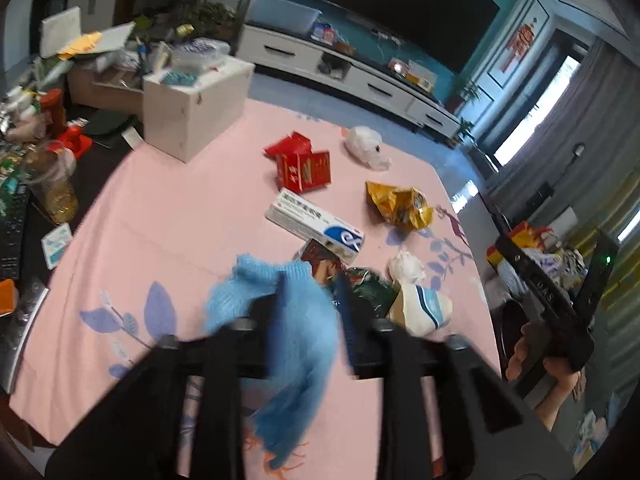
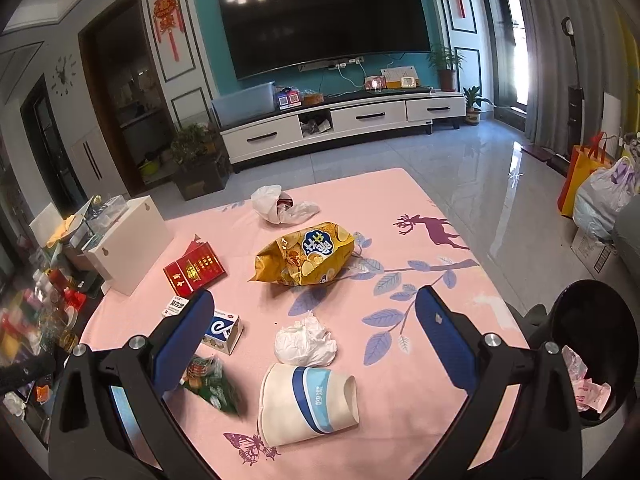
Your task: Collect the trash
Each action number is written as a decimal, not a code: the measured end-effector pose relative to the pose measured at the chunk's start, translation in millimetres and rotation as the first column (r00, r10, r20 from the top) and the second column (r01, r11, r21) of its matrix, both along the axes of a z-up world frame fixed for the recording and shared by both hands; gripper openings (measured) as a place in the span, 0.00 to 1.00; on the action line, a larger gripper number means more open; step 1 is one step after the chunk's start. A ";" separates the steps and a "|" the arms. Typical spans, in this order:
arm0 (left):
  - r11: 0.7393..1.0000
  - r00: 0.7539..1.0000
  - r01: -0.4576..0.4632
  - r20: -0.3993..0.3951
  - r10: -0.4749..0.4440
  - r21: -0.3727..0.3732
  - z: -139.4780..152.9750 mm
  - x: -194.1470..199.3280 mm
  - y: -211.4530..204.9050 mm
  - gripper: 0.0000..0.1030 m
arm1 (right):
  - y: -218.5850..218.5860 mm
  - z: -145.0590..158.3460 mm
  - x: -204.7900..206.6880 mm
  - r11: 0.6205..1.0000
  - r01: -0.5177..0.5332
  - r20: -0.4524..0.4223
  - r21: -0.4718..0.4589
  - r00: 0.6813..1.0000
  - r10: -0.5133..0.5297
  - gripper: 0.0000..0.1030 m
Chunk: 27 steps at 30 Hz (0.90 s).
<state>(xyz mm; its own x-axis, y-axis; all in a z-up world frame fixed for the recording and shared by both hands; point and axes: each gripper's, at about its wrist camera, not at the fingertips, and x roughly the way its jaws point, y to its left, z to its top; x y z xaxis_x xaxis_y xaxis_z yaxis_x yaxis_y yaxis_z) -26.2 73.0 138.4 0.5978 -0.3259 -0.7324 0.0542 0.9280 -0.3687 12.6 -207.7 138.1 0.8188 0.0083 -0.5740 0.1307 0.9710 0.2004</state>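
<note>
- Left gripper (image 1: 306, 308) clamps a blue mesh cloth (image 1: 280, 320); the cloth bunches above the fingers and hangs down between them, blurred, above the pink tablecloth (image 1: 160, 220).
- Right gripper (image 2: 316, 316) released, jaws wide apart, nothing between the blue pads (image 2: 444, 340); it hovers over the near part of the table.
- In the left wrist view the right gripper (image 1: 560, 280) appears at the right edge, held by a hand (image 1: 536, 364), beside the table edge.
- Trash on the tablecloth: crushed paper cup (image 2: 308, 404) on its side with a blue band, nearest the right gripper.
- Crumpled white tissue (image 2: 304, 340) just beyond the cup, apart from it.
- Gold chip bag (image 2: 304, 256) mid-table, crumpled.
- White plastic bag (image 2: 280, 204) at the far side, something red inside.
- Red cigarette carton (image 2: 194, 270) left of the chip bag, torn open.
- White-and-blue medicine box (image 2: 222, 330) partly hidden behind the left finger of the right gripper.
- Green snack wrapper (image 2: 212, 384) near the left edge, beside the cup.
- White box (image 2: 128, 248) stands at the left far corner of the cloth.
- Black trash bin (image 2: 592, 352) off the right table edge, pink-white scraps (image 2: 584, 388) inside.
</note>
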 end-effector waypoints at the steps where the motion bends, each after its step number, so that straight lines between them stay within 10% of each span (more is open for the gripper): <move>1: 1.000 1.000 -0.003 -0.021 0.003 -0.001 -5.9 4.2 -0.2 0.30 | 0.8 -0.6 0.6 1.000 -0.001 -0.001 -0.004 1.000 0.001 0.96; 6: 0.997 0.988 -0.028 -0.151 0.038 0.067 -43.6 27.3 -1.3 0.16 | 4.6 -7.5 6.0 1.000 -0.013 -0.031 -0.027 0.999 0.012 0.96; 11: 0.979 0.978 0.006 -0.206 0.036 0.202 -66.4 27.0 -17.0 0.76 | 3.7 -19.5 16.0 0.998 -0.046 -0.101 -0.034 0.994 0.042 0.96; 19: 0.944 0.946 0.092 -0.325 0.017 0.318 -109.6 20.4 -24.8 0.81 | -6.2 -44.7 44.9 0.995 -0.093 -0.218 0.045 0.971 0.101 0.96; 21: 0.944 0.940 0.102 -0.342 0.012 0.314 -116.8 19.6 -18.8 0.78 | -2.8 -52.2 53.2 0.993 -0.107 -0.240 0.047 0.964 0.115 0.89; 27: 0.973 0.945 0.063 -0.326 0.012 0.220 -116.2 15.8 3.7 0.21 | 21.5 -91.9 78.9 0.985 -0.162 -0.356 0.064 0.918 0.175 0.66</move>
